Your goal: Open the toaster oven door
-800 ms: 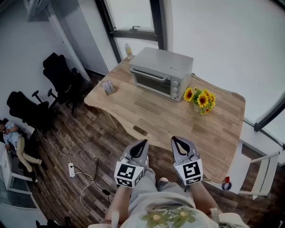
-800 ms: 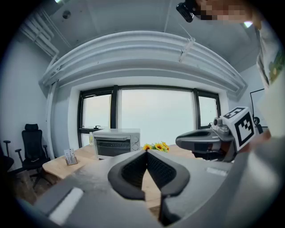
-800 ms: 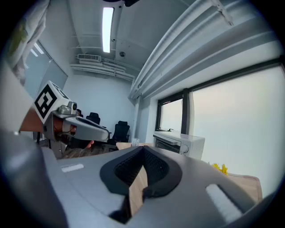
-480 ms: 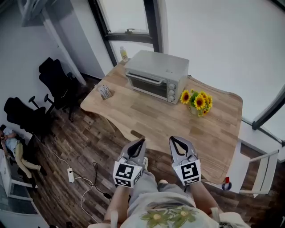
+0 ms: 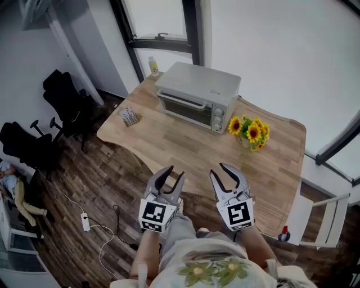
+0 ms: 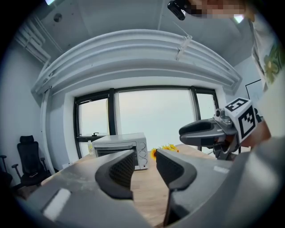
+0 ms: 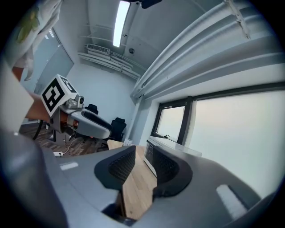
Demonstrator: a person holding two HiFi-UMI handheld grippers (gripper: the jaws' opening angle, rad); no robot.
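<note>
The boxy silver toaster oven [image 5: 197, 97] sits at the far side of the pale wooden table [image 5: 185, 147], door closed. Just right of it, sunflowers [image 5: 251, 129] fill a small pot [image 5: 247, 139]. At the near edge, the left gripper [image 5: 169, 176] and right gripper [image 5: 226, 175] hover with jaws parted, holding nothing.

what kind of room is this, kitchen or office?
Likely an office, not a kitchen: black office chairs, a wooden table by a large window, with the toaster oven just standing on it.
</note>
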